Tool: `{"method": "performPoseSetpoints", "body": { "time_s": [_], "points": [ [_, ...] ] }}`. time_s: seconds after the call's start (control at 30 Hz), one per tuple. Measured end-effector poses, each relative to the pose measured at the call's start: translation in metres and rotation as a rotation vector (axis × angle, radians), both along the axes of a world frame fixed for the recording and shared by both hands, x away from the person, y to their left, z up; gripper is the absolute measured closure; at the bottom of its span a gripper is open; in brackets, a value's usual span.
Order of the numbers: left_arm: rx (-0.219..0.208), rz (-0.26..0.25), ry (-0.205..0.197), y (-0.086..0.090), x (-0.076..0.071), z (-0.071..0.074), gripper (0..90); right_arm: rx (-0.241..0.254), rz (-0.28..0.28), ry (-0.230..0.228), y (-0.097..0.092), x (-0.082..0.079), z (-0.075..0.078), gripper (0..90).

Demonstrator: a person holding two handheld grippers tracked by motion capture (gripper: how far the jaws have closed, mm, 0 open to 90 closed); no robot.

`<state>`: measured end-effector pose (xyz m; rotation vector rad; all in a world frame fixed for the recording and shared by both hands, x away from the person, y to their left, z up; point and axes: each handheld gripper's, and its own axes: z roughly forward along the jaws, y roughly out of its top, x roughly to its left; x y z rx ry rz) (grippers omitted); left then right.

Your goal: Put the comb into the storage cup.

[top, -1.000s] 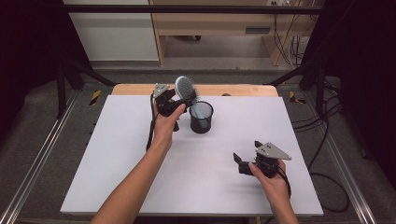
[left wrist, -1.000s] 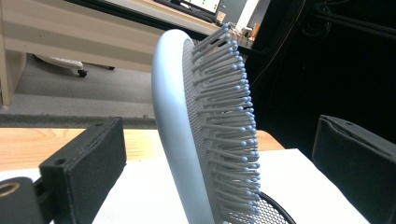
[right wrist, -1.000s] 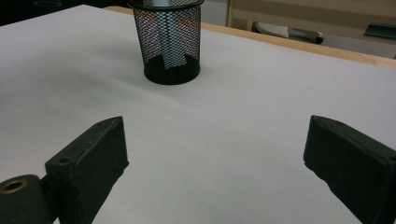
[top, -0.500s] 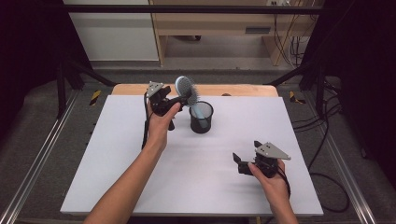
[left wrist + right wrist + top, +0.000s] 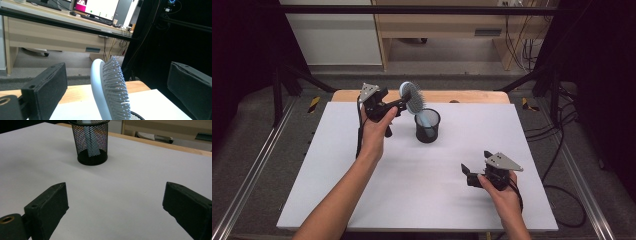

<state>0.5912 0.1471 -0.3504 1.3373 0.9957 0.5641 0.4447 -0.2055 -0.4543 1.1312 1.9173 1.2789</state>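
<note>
A pale blue hairbrush [image 5: 412,97] stands handle-down in a black mesh cup [image 5: 427,127] at the back middle of the white table top [image 5: 337,175]. My left gripper [image 5: 401,105] is held up just left of the brush head. In the left gripper view its jaws stand wide apart, open, with the bristled head [image 5: 110,87] between them and touching neither. My right gripper [image 5: 466,172] rests low at the front right, open and holding nothing. The right gripper view looks across the table at the cup [image 5: 92,145] and the brush handle [image 5: 91,140] inside it.
A wooden strip [image 5: 472,96] edges the table's back. Beyond it are a wooden desk [image 5: 50,37] with a monitor, dark frame posts and cables on the floor at the right [image 5: 562,150]. Bare white surface lies between the cup and my right gripper.
My left hand and gripper have drawn back to the left, away from the cup. The brush stays upright in the cup. The right gripper has not moved.
</note>
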Motion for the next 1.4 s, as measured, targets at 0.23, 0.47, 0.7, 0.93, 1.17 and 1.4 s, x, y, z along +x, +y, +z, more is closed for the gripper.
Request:
{"method": "performPoseSetpoints", "body": {
  "time_s": [0.23,0.47,0.7,0.93,1.17,1.4],
  "points": [
    [0.021,0.003,-0.021,0.005,-0.003,0.006,2.5,0.002,0.003,0.001,0.001,0.0,0.0,5.9],
    [0.013,0.006,-0.019,0.012,-0.006,0.01,2.3,0.002,0.002,0.001,0.0,0.0,0.0,5.7],
    [0.02,0.015,-0.022,0.023,-0.011,0.013,2.3,-0.007,0.01,0.002,0.0,-0.001,0.001,5.4],
    [0.03,0.031,-0.033,0.042,-0.018,0.022,2.3,-0.029,0.008,-0.005,-0.001,-0.002,0.002,4.9],
    [0.018,0.042,-0.037,0.058,-0.025,0.025,2.3,-0.028,0.019,-0.008,0.001,-0.003,0.002,4.0],
    [0.025,0.057,-0.041,0.075,-0.03,0.027,2.2,-0.029,0.019,-0.009,0.001,-0.003,0.002,3.8]
  ]
}}
